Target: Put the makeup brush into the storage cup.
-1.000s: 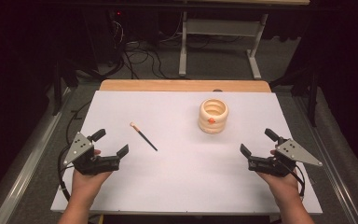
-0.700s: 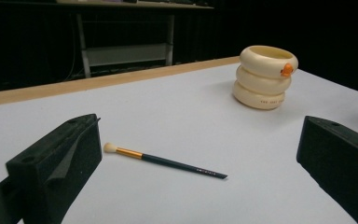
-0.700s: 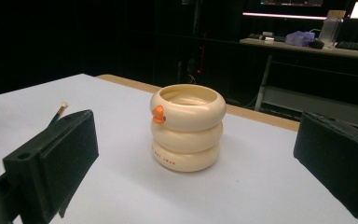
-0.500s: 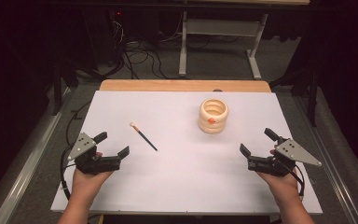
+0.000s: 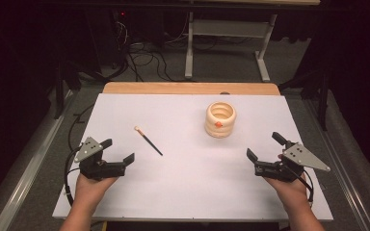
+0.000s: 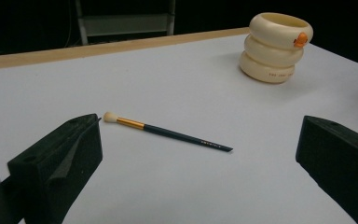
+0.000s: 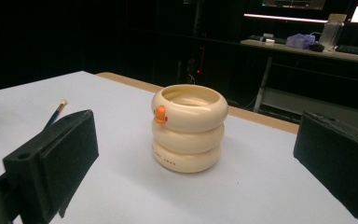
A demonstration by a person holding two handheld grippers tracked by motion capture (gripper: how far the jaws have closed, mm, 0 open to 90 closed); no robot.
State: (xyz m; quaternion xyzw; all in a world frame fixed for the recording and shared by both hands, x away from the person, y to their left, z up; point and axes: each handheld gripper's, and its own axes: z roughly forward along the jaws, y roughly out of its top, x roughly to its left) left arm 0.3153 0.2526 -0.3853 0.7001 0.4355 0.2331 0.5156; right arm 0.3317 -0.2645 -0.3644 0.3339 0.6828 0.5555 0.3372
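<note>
A thin dark brush (image 5: 149,140) (image 6: 168,132) with a gold ferrule and pale tip lies on the white table (image 5: 173,192), left of centre. A cream ribbed cup (image 5: 220,119) (image 6: 276,45) (image 7: 189,127) with an orange mark stands upright, right of centre. My left gripper (image 5: 118,150) (image 6: 198,161) is open near the front left, with the brush lying ahead of its jaws. Near the front right, my right gripper (image 5: 265,147) (image 7: 196,158) is open, facing the cup from a short distance. Nothing is held between either pair of jaws.
A wooden strip (image 5: 192,88) runs along the table's far edge. Beyond it stand a metal table frame (image 5: 224,33) and cables on the floor (image 5: 144,57). A desk with equipment (image 7: 307,44) sits in the dark background.
</note>
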